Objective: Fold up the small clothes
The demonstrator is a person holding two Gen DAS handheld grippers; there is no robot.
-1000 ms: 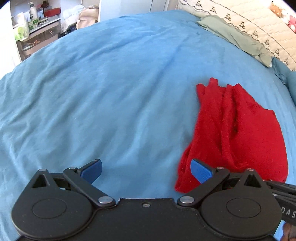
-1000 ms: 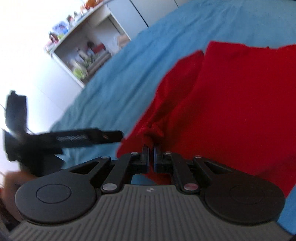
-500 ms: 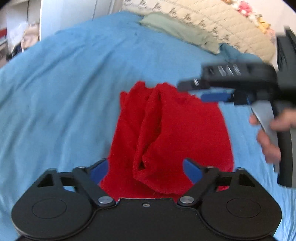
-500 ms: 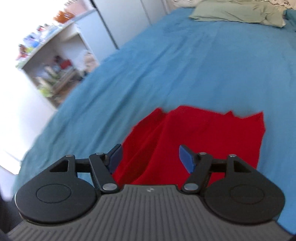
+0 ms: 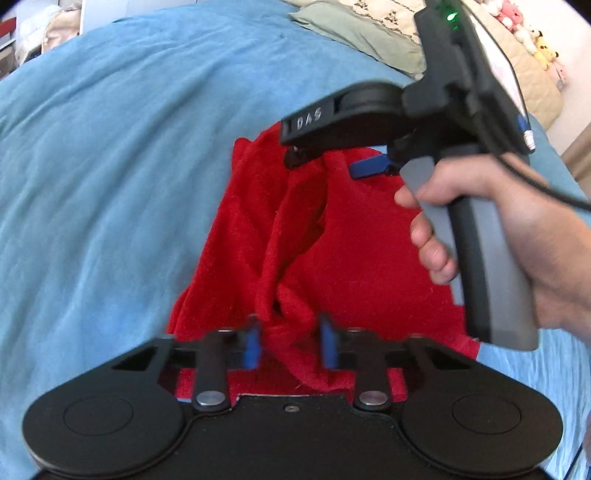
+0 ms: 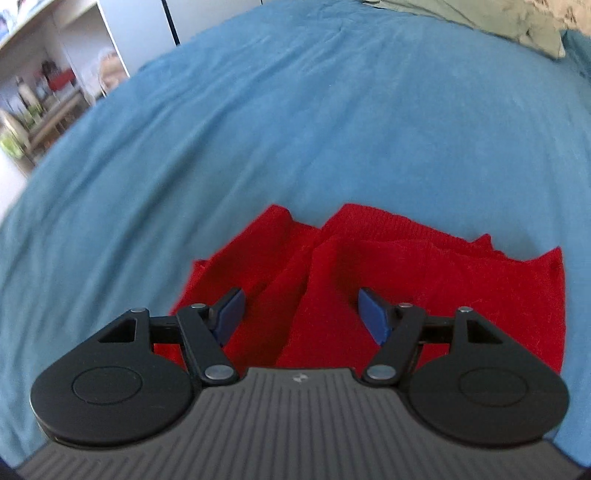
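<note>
A red knit garment (image 5: pixel 343 236) lies crumpled on the blue bedspread (image 5: pixel 110 166). My left gripper (image 5: pixel 290 347) has its blue pads closing around a raised fold at the garment's near edge; the pads look blurred and touch the cloth. My right gripper (image 5: pixel 332 162) hovers over the garment's far end, held in a hand, jaws apart. In the right wrist view the right gripper (image 6: pixel 301 314) is open and empty above the red garment (image 6: pixel 424 295), with a fold running between its fingers.
A green pillow (image 5: pixel 354 33) and a patterned cream quilt (image 5: pixel 532 66) lie at the head of the bed. Shelves with clutter (image 6: pixel 37 99) stand beyond the bed's left side. The blue bedspread (image 6: pixel 295 110) stretches wide around the garment.
My left gripper moved onto the garment's near edge and its jaws narrowed around a fold. My right gripper let go of the cloth, opened, and moved over the garment's far end.
</note>
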